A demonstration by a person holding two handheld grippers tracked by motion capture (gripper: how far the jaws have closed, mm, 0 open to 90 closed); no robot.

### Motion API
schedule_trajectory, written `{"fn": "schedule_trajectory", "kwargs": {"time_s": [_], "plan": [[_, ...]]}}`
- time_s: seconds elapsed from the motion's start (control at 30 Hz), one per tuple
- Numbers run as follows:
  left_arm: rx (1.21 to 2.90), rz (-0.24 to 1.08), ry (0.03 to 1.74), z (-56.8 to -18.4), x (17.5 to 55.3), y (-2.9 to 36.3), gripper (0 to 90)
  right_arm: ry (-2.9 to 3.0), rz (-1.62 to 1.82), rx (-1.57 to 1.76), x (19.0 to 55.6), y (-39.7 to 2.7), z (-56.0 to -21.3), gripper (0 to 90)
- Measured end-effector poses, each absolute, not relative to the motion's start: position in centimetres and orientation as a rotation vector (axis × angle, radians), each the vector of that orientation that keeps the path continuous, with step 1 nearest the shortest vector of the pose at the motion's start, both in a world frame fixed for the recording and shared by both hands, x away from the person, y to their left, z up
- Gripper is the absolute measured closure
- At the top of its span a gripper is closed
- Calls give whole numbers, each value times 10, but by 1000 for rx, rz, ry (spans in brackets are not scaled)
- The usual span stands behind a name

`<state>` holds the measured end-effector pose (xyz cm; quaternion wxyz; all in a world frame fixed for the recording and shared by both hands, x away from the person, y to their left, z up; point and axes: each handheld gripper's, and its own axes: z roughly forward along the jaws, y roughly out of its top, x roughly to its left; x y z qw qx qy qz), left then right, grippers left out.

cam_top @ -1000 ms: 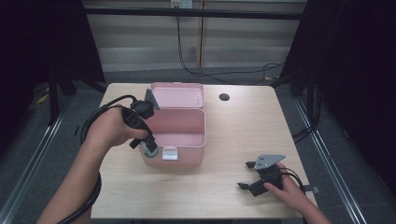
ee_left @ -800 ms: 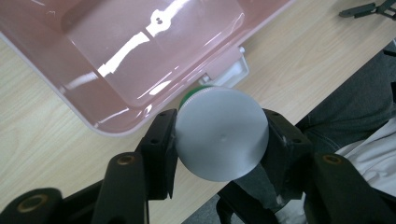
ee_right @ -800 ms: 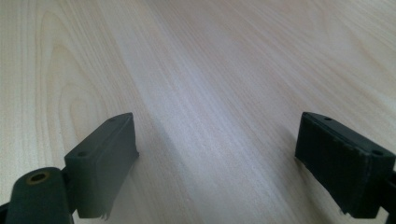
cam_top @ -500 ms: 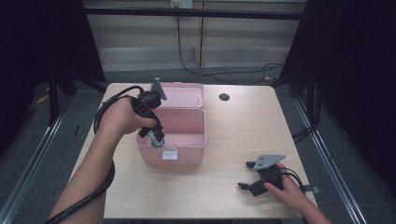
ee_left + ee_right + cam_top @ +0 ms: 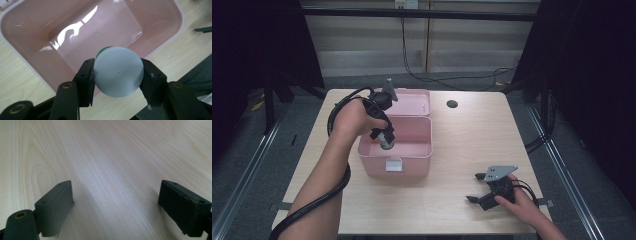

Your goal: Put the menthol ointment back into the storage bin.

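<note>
Now carried from the front edge to above the open pink storage box (image 5: 412, 142), small grey-bottomed bottle (image 5: 117, 71) clenched in left gripper (image 5: 384, 137), likely about to drop in; right gripper (image 5: 479, 190) resting released on table (image 5: 472, 130).

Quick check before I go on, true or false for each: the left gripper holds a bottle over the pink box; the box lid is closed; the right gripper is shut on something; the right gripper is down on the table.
1. The left gripper holds a bottle over the pink box. True.
2. The box lid is closed. False: it lies open behind the box.
3. The right gripper is shut on something. False: its jaws stand apart, with bare table between them.
4. The right gripper is down on the table. True.
</note>
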<state>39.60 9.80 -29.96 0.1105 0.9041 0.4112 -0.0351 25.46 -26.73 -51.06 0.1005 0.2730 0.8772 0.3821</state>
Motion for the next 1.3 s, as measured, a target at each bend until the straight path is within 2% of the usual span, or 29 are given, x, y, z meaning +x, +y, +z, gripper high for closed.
{"fn": "schedule_trajectory", "kwargs": {"time_s": [1.3], "plan": [[2606,-37,1339,-364,436,87,502,2593,1130,806,255,-267,-511,122]]}}
